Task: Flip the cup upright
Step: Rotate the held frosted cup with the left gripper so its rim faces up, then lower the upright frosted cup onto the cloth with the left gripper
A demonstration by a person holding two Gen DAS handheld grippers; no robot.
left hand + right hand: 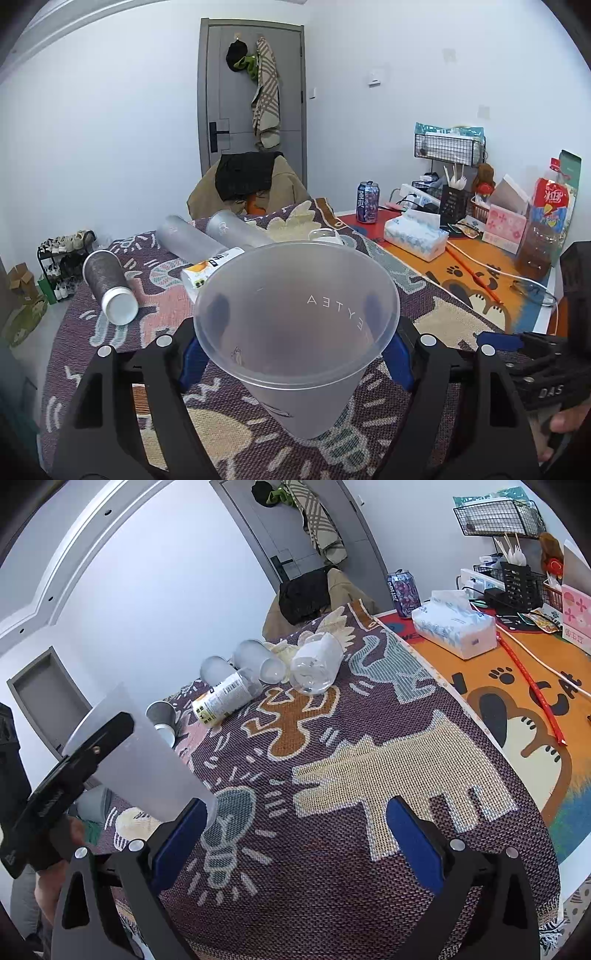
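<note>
The worktop in front of you was covered by a woven cloth with animal figures, and an orange mat lay along its far side. On that mat sat a tissue box and, beyond it, a drink can.

Your left hand-held gripper held the frosted cup between its blue pads, mouth up and tilted toward the camera, raised above the cloth. In the right wrist view the same cup stood at the left edge, just beside your right hand-held gripper, whose jaws were spread wide with nothing between them.

Farther back, several other cups lay on their sides in a loose cluster on the cloth, a printed paper cup among them.
</note>
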